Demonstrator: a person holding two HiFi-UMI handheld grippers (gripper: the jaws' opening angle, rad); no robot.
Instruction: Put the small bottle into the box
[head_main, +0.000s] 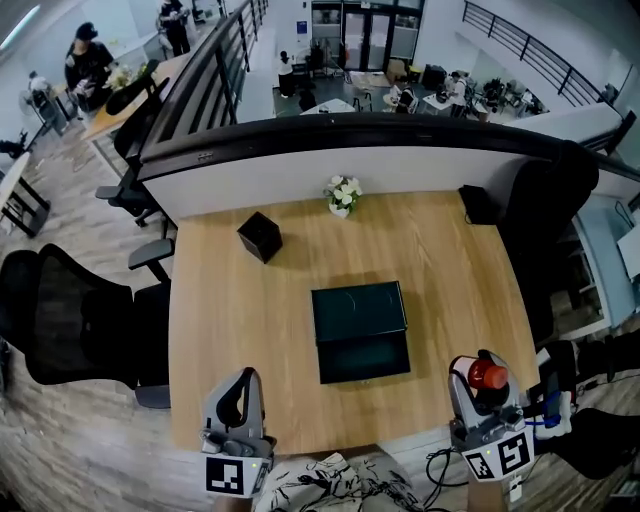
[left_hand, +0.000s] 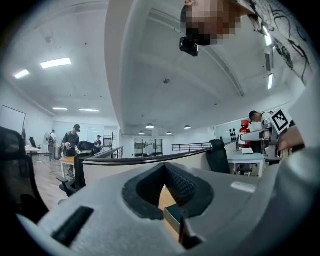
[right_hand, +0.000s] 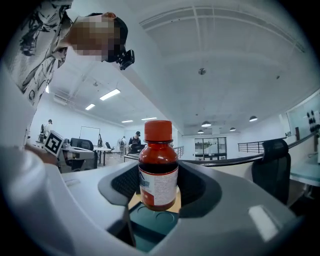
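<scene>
The small bottle (head_main: 487, 374), brown with a red cap and a white label, stands upright between the pads of my right gripper (head_main: 481, 388), which is shut on it above the table's front right corner. In the right gripper view the small bottle (right_hand: 158, 170) fills the gap in the right gripper (right_hand: 158, 192), with the box (right_hand: 150, 226) below and ahead. The dark green box (head_main: 361, 330) lies open at the middle of the wooden table (head_main: 230, 330). My left gripper (head_main: 243, 388) hovers at the front left edge, shut with nothing in it. The left gripper view shows a corner of the box (left_hand: 173, 219) through its padded recess.
A black cube (head_main: 260, 237) sits at the back left of the table, a small pot of white flowers (head_main: 343, 195) at the back middle, a black object (head_main: 476, 204) at the back right. Black office chairs (head_main: 60, 315) stand left; another chair (head_main: 550, 195) stands right. A curved partition (head_main: 380, 160) bounds the far edge.
</scene>
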